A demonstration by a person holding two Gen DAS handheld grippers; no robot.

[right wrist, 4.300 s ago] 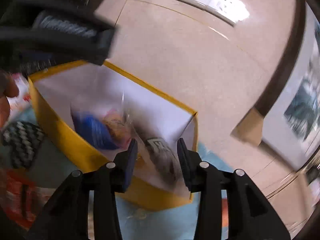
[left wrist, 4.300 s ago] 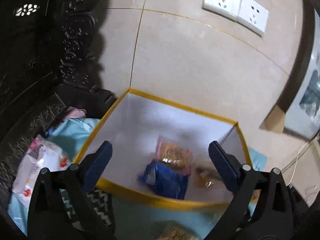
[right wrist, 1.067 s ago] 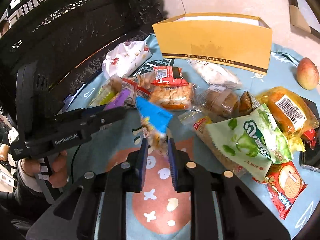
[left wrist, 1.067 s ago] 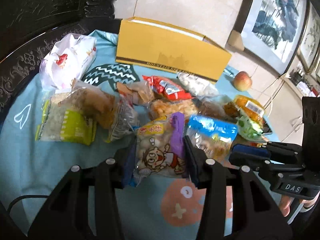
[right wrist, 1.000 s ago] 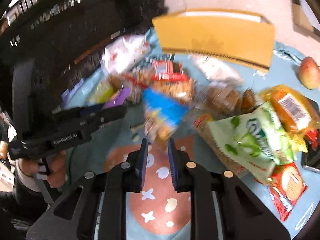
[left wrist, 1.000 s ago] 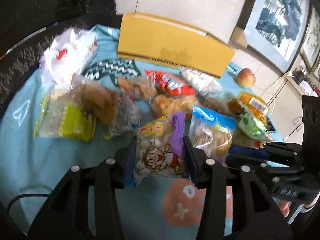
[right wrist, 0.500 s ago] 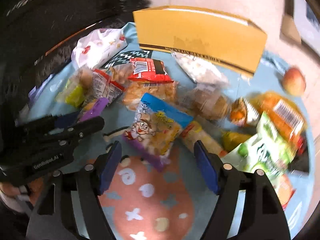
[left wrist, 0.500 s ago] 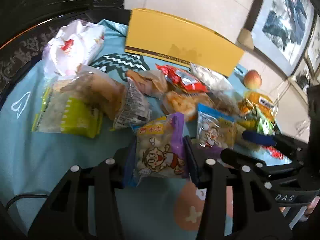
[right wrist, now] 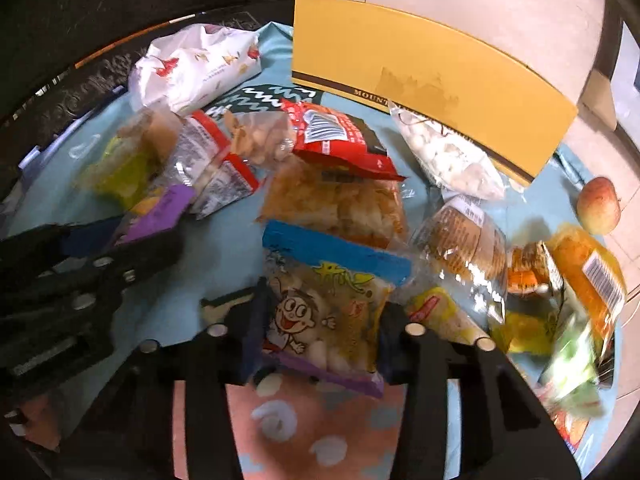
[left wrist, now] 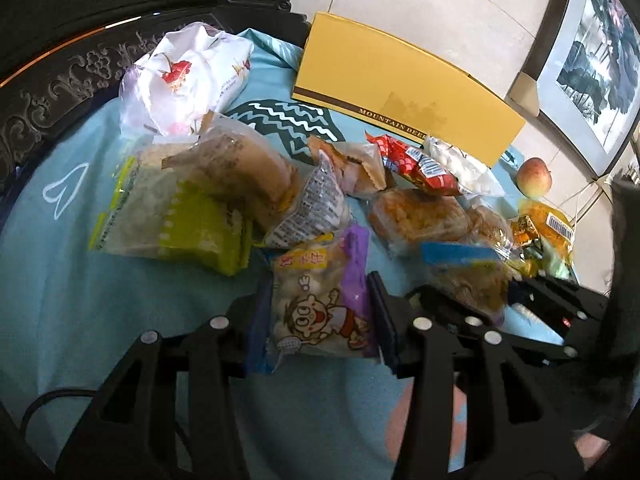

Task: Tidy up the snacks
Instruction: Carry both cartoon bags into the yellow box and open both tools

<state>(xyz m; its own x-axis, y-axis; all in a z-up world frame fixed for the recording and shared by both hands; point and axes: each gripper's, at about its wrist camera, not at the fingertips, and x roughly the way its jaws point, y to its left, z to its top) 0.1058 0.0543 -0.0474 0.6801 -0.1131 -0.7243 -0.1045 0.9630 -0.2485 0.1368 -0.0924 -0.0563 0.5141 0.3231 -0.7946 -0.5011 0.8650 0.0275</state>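
While the left gripper (left wrist: 318,312) is clamping the purple packet (left wrist: 320,300), the right gripper (right wrist: 320,320), jaws just closing, is pinching the blue-topped packet (right wrist: 332,284). Crinkly film's probably slipping out before reaching the yellow box (right wrist: 420,80).

black plastic tool (left wrist: 320,320) arms, silver screw heads, dark blue pads

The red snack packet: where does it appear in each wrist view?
Left wrist: red snack packet, upper right of centre, just below the yellow box.
Right wrist: red snack packet, upper centre, lower left of the box.
Shared landmark: yellow box.
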